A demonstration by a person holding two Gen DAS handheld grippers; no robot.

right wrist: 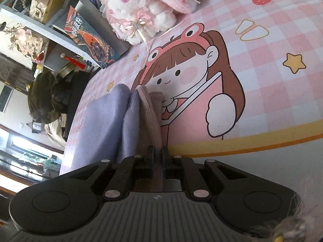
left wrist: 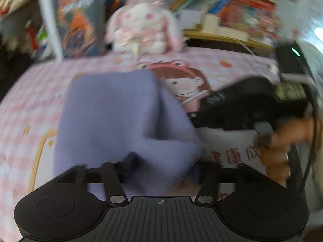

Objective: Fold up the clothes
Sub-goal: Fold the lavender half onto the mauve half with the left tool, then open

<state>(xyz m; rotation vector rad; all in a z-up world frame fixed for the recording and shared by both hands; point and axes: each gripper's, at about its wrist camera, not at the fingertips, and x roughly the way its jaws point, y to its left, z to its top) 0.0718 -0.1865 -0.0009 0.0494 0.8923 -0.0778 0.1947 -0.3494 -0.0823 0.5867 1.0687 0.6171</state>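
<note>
A fuzzy lavender garment (left wrist: 113,121) hangs bunched over the pink checked cartoon tablecloth (left wrist: 30,104). The left wrist view is motion-blurred. My left gripper (left wrist: 161,161) sits under the cloth's lower fold; the cloth covers its fingertips, so its state is unclear. My right gripper (right wrist: 158,153) is shut on the garment's folded edge (right wrist: 149,109), which stands up in layers of lavender and mauve between the pads. The right gripper and the hand holding it show at the right of the left wrist view (left wrist: 278,141).
A white and pink plush rabbit (right wrist: 141,6) sits at the table's far edge beside a book (right wrist: 90,40). Crowded bookshelves (left wrist: 242,12) stand behind. A dark object (left wrist: 242,104) lies on the table at right. Shelves and clutter (right wrist: 40,92) lie left.
</note>
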